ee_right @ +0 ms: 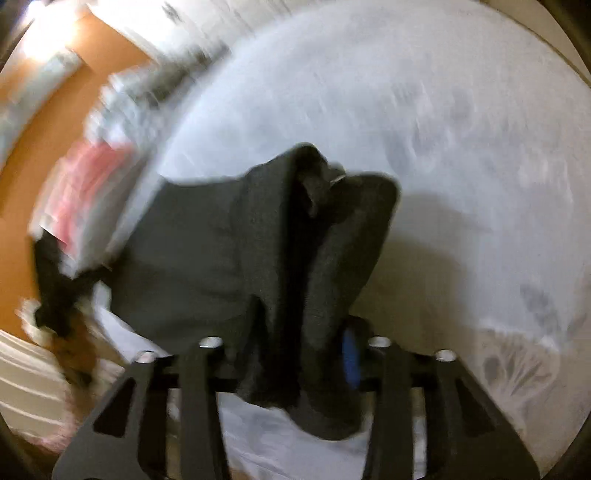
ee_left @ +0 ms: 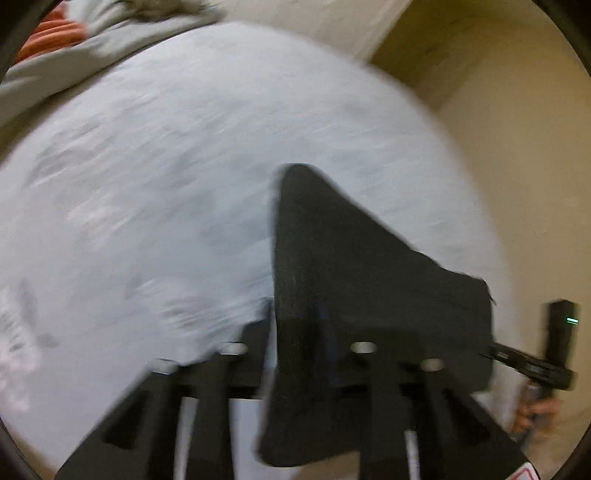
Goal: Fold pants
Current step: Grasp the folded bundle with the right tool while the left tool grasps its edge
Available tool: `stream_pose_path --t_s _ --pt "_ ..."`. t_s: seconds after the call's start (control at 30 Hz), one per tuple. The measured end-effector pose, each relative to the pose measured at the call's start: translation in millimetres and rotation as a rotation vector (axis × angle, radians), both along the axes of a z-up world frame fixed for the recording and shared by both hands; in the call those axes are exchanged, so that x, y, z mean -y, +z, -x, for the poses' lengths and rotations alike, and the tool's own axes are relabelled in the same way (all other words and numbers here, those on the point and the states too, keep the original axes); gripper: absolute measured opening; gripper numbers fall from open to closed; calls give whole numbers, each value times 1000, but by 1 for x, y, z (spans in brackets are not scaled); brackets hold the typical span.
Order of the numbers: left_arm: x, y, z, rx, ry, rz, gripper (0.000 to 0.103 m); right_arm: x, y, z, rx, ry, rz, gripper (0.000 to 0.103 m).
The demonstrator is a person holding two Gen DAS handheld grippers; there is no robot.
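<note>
The black pants (ee_left: 351, 277) run from between my left gripper's (ee_left: 297, 328) jaws out over the white bed (ee_left: 147, 166). The cloth covers the fingertips and stretches as a sheet toward my right gripper (ee_left: 493, 353), which a hand (ee_left: 535, 413) holds at the right edge. In the right wrist view a thick bunch of the pants (ee_right: 221, 240) fills my right gripper (ee_right: 295, 328). Its blue pad (ee_right: 349, 358) lies against the fabric, and the other finger is hidden. The pants reach left to a dark blurred shape (ee_right: 51, 291), seemingly the other gripper. Both views are motion-blurred.
A grey blanket (ee_left: 55, 74) and something orange (ee_left: 55, 33) lie at the bed's far left corner. A beige wall (ee_left: 517, 147) borders the bed on the right. Beside the bed are an orange-brown floor (ee_right: 37, 147) and pink and white items (ee_right: 85, 177).
</note>
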State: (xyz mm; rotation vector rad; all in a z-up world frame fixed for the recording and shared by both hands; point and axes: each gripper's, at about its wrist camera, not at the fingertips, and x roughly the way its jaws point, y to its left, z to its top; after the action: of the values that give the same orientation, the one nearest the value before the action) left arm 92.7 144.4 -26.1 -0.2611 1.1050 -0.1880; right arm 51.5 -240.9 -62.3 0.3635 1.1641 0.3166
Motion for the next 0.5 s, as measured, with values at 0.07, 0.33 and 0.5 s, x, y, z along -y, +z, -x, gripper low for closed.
stream_pose_path --t_s 0.07,0.33,0.5 --pt "-7 -7 2 -5 61 -66 32 1 -15 -1 -46 -9 58 53" --pt "37 66 54 436 -103 -40 81 41 72 13 299 -124 161 37" --pt "119 50 79 479 -404 -113 86 17 44 -8 245 -12 373 37"
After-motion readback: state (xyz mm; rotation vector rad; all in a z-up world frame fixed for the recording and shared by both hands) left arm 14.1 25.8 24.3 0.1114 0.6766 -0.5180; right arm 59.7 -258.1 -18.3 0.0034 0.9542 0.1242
